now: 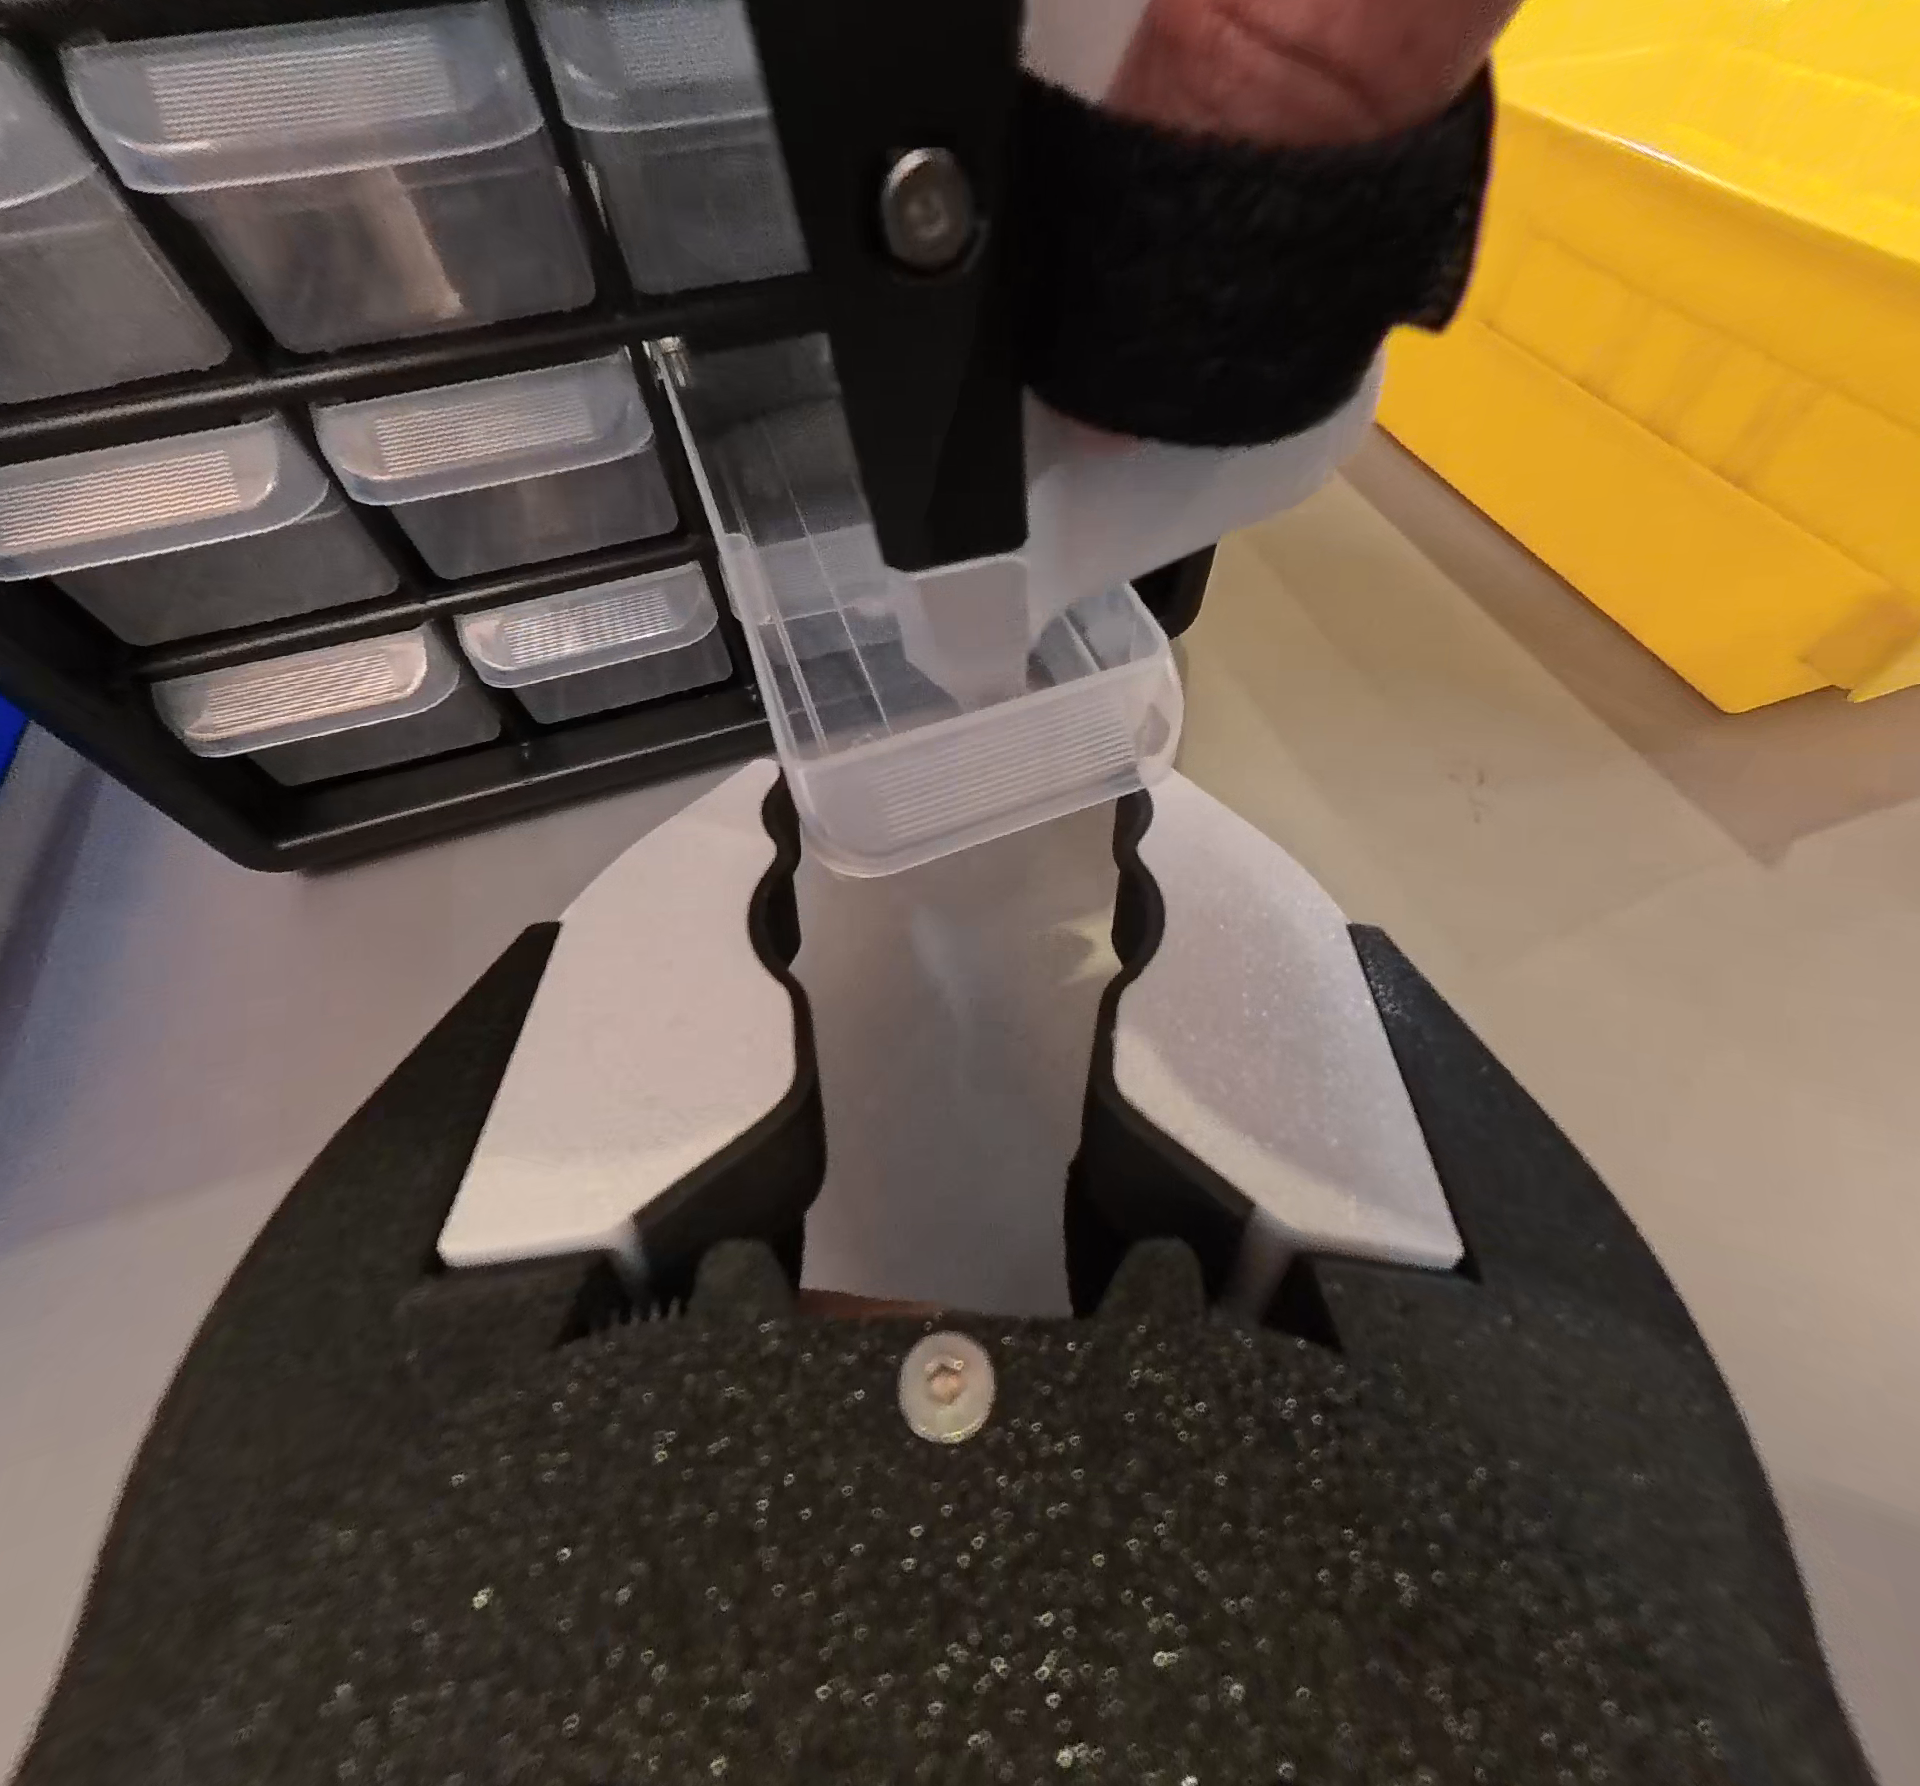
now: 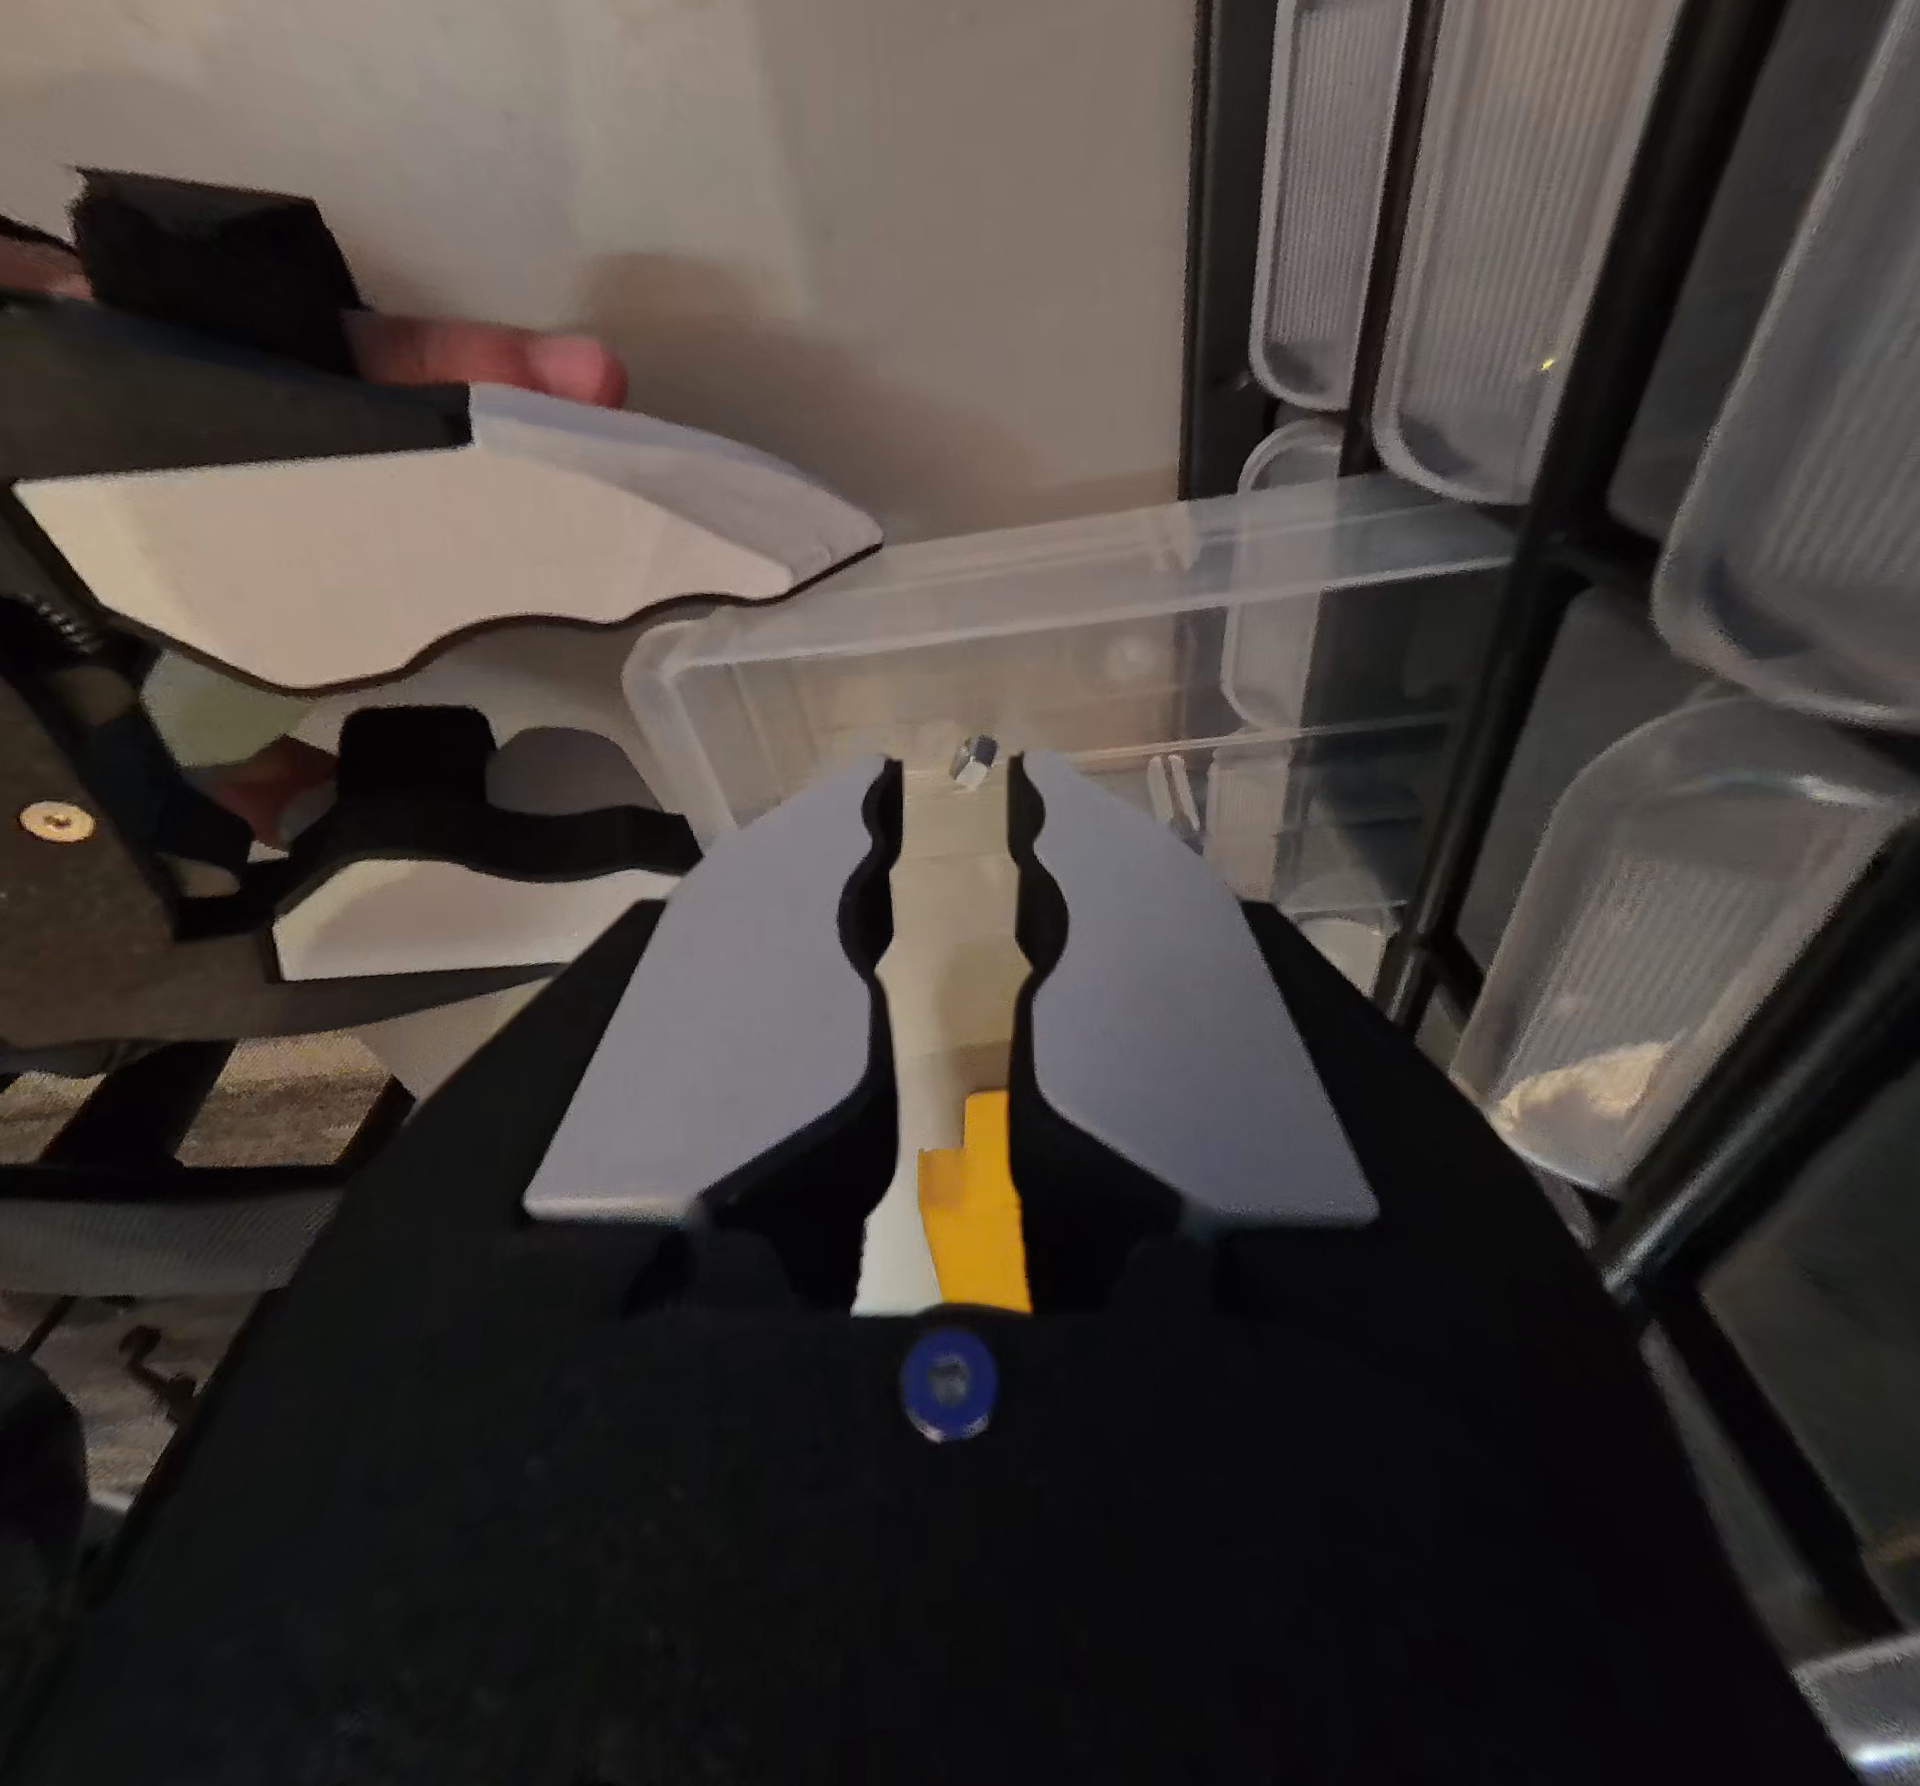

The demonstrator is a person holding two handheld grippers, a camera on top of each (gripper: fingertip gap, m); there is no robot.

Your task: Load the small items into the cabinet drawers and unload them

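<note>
Black hand-held gripper (image 1: 956, 806), grey wavy-edged fingers (image 1: 665, 1040), silver screw (image 1: 943, 1402).

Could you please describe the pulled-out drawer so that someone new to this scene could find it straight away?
Start at the black cabinet of small clear drawers standing on the pale table, left of the yellow bin. The pulled-out drawer is in its right-hand column. Unlike its pushed-in neighbours, it juts far forward, between the left gripper and the right gripper above it.

A pale beige tabletop (image 1: 1507, 957) runs under everything, smooth and softly lit, with faint scuffs (a small dark mark toward the right). A yellow plastic bin (image 1: 1683, 365) stands at the right on it. A bit of blue (image 1: 16, 687) shows at the left edge
</note>
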